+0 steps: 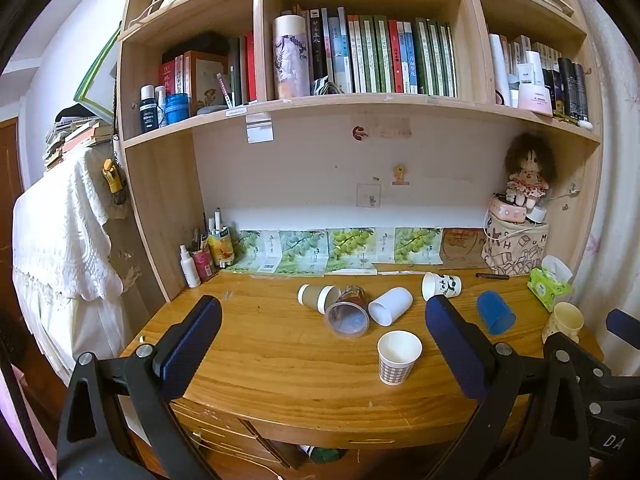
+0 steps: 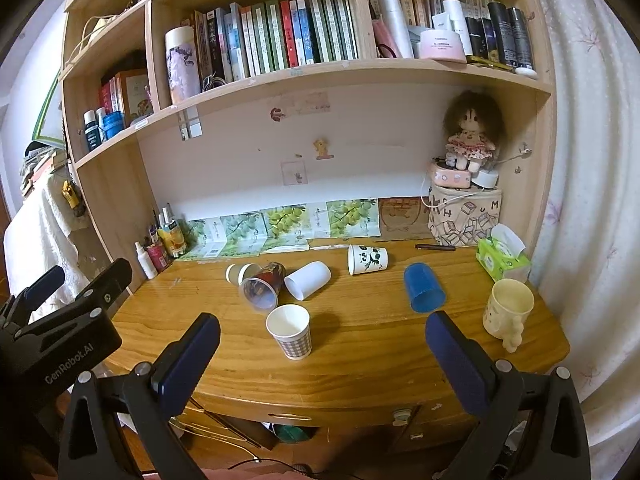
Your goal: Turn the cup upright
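the left gripper [image 1: 323, 320] is hanging over the front edge of the wooden desk [image 1: 280, 368] with its jaws standing wide apart and holding nothing. the right gripper [image 2: 322, 338] is doing the same a little more to the right, also wide open and empty.

on the desk, a checked paper cup [image 2: 290, 330] is standing upright near the front, with its mouth facing up. a yellow mug [image 2: 507, 310] is also standing upright near the right edge. behind the checked cup, five cups are lying on their sides: a brown paper cup [image 2: 239, 273], a clear printed cup [image 2: 264, 285] touching it, a white cup [image 2: 307, 279] just beside that, a panda cup [image 2: 367, 258] farther back, and a blue cup [image 2: 423, 287] lying alone to the right, with its mouth pointing toward the front.

a green tissue pack [image 2: 502, 258] is sitting in the right back corner, near a doll [image 2: 470, 136] that is sitting on a pink box.
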Available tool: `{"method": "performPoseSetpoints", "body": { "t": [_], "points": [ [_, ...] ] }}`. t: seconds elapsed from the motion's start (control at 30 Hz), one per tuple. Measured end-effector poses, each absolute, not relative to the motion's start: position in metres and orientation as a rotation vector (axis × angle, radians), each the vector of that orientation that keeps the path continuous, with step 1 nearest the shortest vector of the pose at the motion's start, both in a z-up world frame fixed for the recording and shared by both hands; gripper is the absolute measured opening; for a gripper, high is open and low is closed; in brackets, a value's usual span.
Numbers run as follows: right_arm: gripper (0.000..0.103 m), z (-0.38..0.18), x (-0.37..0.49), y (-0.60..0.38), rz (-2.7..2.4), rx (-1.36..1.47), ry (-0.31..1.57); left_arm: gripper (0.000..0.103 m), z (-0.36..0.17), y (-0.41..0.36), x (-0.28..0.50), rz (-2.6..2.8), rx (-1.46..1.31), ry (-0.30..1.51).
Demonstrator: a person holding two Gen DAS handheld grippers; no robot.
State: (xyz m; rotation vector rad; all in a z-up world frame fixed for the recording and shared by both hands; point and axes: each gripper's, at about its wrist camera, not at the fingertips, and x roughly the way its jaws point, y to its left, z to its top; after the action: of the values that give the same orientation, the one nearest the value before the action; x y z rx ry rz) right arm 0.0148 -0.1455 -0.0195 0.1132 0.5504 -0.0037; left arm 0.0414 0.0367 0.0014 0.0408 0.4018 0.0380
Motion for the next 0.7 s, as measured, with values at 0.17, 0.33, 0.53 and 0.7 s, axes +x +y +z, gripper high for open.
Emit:
{"method": "performPoseSetpoints", "body": {
  "t": [0.17,0.33,0.53,0.7],
  "points": [
    [0.103,-0.018,0.018,-0.146,-0.004,0.114,0.546,0.102,0.005,0.035,0.044,0.031,0.050,0.384],
    [0.103,-0.018,0.021,-0.147,-0.001,0.116,0.550,0.102,0.006,0.033,0.047,0.020,0.063,0.371],
    [0.103,-0.019,0.026,-0.148,-0.002,0.119,0.557,0.102,0.008,0.032,0.049,0.015,0.069,0.355],
    [0.103,-0.019,0.028,-0.149,-0.010,0.121,0.557,0.102,0.008,0.032,0.049,0.014,0.072,0.356]
  ]
}}
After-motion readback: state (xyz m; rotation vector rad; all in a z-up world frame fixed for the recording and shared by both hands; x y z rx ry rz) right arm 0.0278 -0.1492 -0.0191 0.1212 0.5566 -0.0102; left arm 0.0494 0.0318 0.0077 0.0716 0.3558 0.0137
